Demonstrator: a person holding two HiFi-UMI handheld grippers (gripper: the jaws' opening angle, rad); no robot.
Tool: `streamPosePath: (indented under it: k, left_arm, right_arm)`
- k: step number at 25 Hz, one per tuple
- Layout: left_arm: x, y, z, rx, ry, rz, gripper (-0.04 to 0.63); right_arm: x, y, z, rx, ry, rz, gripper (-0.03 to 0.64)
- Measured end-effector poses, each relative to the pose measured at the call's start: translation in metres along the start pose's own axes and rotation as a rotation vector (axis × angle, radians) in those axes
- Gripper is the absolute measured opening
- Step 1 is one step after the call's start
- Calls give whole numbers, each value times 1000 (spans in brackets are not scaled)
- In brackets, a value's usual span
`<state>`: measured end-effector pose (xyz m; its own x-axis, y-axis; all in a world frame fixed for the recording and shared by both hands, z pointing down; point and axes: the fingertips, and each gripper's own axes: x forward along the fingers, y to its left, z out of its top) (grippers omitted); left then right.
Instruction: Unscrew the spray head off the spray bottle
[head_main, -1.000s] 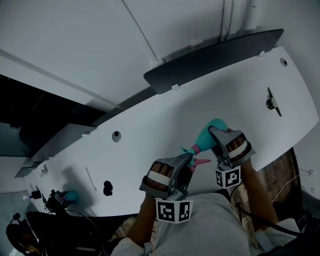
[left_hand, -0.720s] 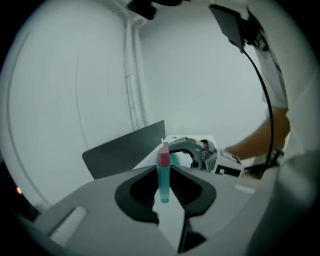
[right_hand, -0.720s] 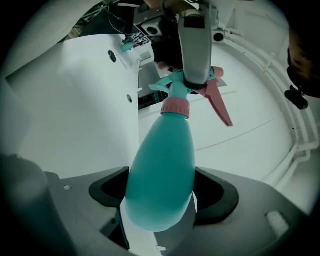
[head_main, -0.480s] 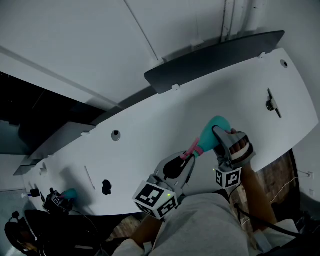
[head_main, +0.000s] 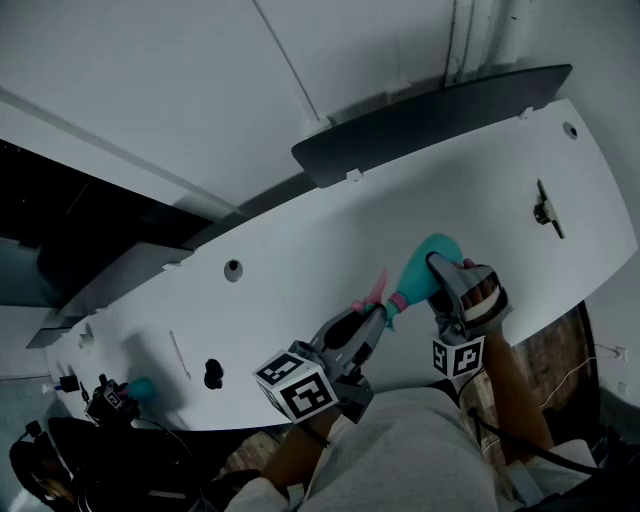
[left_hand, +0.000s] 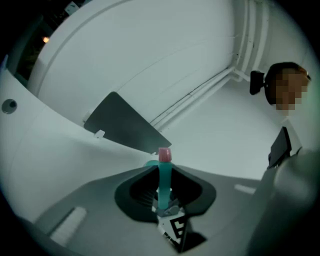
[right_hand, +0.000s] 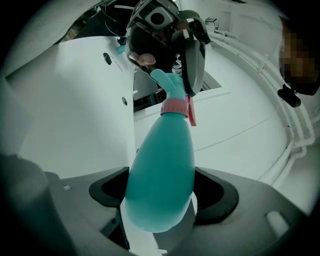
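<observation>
A teal spray bottle (head_main: 424, 265) (right_hand: 162, 170) with a pink collar (right_hand: 175, 106) is held above the white table's (head_main: 300, 260) front edge. My right gripper (head_main: 447, 282) (right_hand: 159, 200) is shut on its body. My left gripper (head_main: 372, 322) (left_hand: 164, 192) is shut on the teal spray head (left_hand: 164, 177) (right_hand: 170, 82). The head is turned so its pink trigger (head_main: 377, 287) (right_hand: 192, 112) points toward the far wall. Head and bottle still meet at the collar; whether the thread is loose cannot be told.
A dark grey panel (head_main: 430, 105) (left_hand: 125, 125) lies at the table's far edge by the wall. A small black clip (head_main: 545, 208) sits at the right, round holes (head_main: 233, 270) and a black part (head_main: 213, 376) at the left, and a teal tool (head_main: 135, 392) at the far left.
My left gripper has rolled round the bottle's neck with the spray head, so the pink trigger swung from pointing right to pointing away. The right gripper and bottle stayed put.
</observation>
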<state>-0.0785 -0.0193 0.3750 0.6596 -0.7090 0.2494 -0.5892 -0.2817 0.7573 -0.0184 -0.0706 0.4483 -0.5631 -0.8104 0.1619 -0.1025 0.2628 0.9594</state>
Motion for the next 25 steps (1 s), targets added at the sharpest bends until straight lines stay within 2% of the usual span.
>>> streamPosePath:
  k: [2, 4, 6, 9, 11, 12, 14, 15, 16, 17, 18, 20, 22, 23, 25]
  left_arm:
    - [0, -5, 2, 43, -10, -13, 72]
    - [-1, -13, 3, 141, -18, -24, 90]
    - [-3, -22, 3, 251, -13, -34, 182]
    - [-13, -26, 9, 445, -20, 1, 257]
    - [-25, -24, 17, 685, -19, 81, 261]
    - [-30, -23, 18, 855, 18, 133, 268]
    - [-37, -23, 8, 1245, 123, 230, 285]
    - [-35, -24, 1, 1412, 159, 258, 295]
    - [-31, -22, -8, 1530, 200, 268, 309]
    - [-26, -19, -15, 1582, 241, 266, 333]
    - [-22, -14, -21, 1577, 270, 255, 333]
    - [-16, -5, -26, 1505, 302, 244, 333]
    - [-12, 0, -28, 1464, 314, 254, 333]
    - [-10, 0, -29, 1449, 308, 255, 319]
    - [-8, -4, -29, 1427, 278, 258, 236]
  right_arm:
    - [0, 1, 0, 29, -2, 12, 400]
    - [1, 4, -1, 61, -1, 28, 400]
    - [2, 7, -2, 91, 2, 46, 400]
    - [3, 12, -3, 140, -3, 80, 400]
    - [4, 15, -3, 169, -10, 102, 400]
    - [4, 16, -3, 180, -15, 113, 400]
    - [4, 19, -2, 194, -25, 128, 400]
    - [3, 20, -2, 197, -29, 131, 400]
    - [3, 21, -1, 202, -31, 133, 400]
    - [2, 21, 0, 209, -32, 135, 400]
    - [3, 22, 1, 218, -33, 136, 399]
    - [3, 22, 5, 219, -36, 135, 399]
    - [3, 21, 8, 198, -39, 130, 399]
    - [2, 21, 9, 188, -41, 127, 399]
    - [1, 19, 11, 182, -47, 122, 399]
